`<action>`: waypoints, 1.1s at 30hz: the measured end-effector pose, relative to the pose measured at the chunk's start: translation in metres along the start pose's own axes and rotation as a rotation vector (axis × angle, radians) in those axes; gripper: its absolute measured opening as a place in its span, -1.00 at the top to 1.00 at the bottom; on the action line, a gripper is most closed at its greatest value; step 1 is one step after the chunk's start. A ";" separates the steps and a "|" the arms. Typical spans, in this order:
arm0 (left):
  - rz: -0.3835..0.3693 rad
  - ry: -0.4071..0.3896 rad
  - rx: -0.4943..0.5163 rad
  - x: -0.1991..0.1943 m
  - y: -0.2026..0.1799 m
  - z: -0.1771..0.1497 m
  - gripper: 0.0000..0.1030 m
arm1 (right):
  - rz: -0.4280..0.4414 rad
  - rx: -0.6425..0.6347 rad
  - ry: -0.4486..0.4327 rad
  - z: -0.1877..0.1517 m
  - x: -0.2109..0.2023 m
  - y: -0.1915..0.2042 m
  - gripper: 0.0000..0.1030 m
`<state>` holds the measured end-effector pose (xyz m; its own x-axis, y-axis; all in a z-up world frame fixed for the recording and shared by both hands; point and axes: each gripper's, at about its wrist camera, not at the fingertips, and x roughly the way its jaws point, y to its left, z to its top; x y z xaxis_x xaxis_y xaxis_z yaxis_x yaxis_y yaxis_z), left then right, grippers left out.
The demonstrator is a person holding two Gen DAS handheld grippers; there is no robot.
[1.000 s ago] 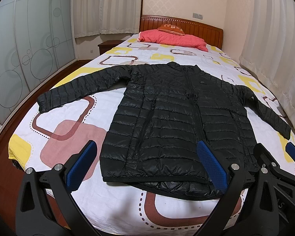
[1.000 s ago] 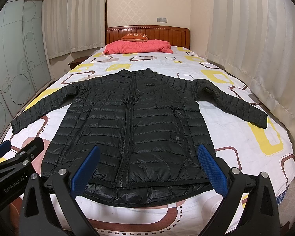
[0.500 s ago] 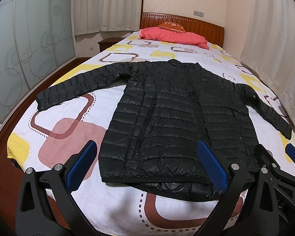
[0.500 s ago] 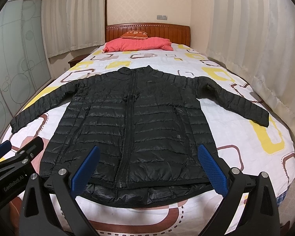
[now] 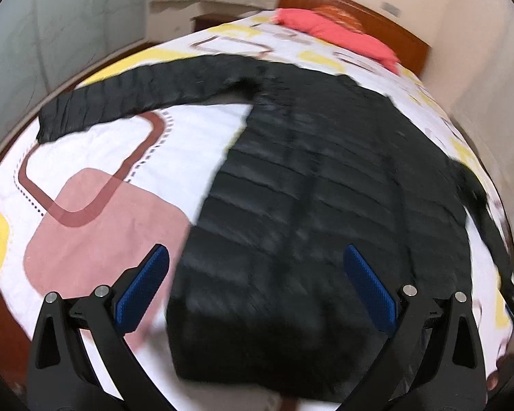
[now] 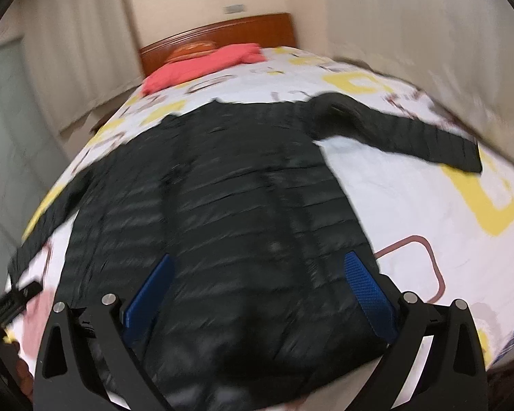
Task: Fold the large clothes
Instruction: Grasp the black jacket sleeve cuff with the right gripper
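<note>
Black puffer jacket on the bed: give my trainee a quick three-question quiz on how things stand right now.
1. True or false: the black puffer jacket lies spread flat on the bed with both sleeves stretched outward.
2. Multiple choice: the left hand-held gripper is A) shut on the hem, B) open and holding nothing, C) out of view.
3. Fill in: at the head of the bed, before the wooden headboard, lies a ____ pillow.

Key: 1 true; 2 B; 3 red. The right hand-held gripper is open too, its fingers over the jacket's lower part.
</note>
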<state>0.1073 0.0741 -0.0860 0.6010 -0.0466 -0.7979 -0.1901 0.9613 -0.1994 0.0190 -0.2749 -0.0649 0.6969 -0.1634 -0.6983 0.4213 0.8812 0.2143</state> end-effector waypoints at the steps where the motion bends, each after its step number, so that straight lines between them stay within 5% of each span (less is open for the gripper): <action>1: 0.005 0.008 -0.032 0.009 0.009 0.006 -0.96 | -0.005 0.025 0.000 0.004 0.005 -0.008 -0.91; 9: 0.123 0.003 -0.260 0.071 0.078 0.055 -0.96 | -0.070 0.345 -0.081 0.057 0.066 -0.135 -0.90; 11: 0.158 -0.008 -0.314 0.082 0.094 0.064 -0.96 | -0.075 0.436 -0.109 0.066 0.075 -0.167 -0.72; 12: 0.171 -0.009 -0.337 0.086 0.100 0.066 -0.96 | -0.097 0.483 -0.113 0.070 0.081 -0.186 -0.38; 13: 0.180 -0.010 -0.370 0.090 0.107 0.068 -0.96 | -0.106 0.506 -0.112 0.071 0.085 -0.195 -0.24; 21: 0.254 -0.067 -0.450 0.101 0.118 0.071 -0.96 | -0.024 0.821 -0.254 0.063 0.109 -0.284 -0.24; 27: 0.311 -0.085 -0.439 0.105 0.118 0.074 -0.96 | -0.020 0.849 -0.395 0.076 0.114 -0.308 -0.41; 33: 0.339 -0.095 -0.436 0.110 0.123 0.078 -0.96 | -0.087 0.887 -0.445 0.097 0.125 -0.336 -0.43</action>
<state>0.2104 0.2087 -0.1536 0.5138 0.2892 -0.8077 -0.6762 0.7159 -0.1739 0.0209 -0.6342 -0.1576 0.7205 -0.5234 -0.4549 0.6361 0.2375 0.7342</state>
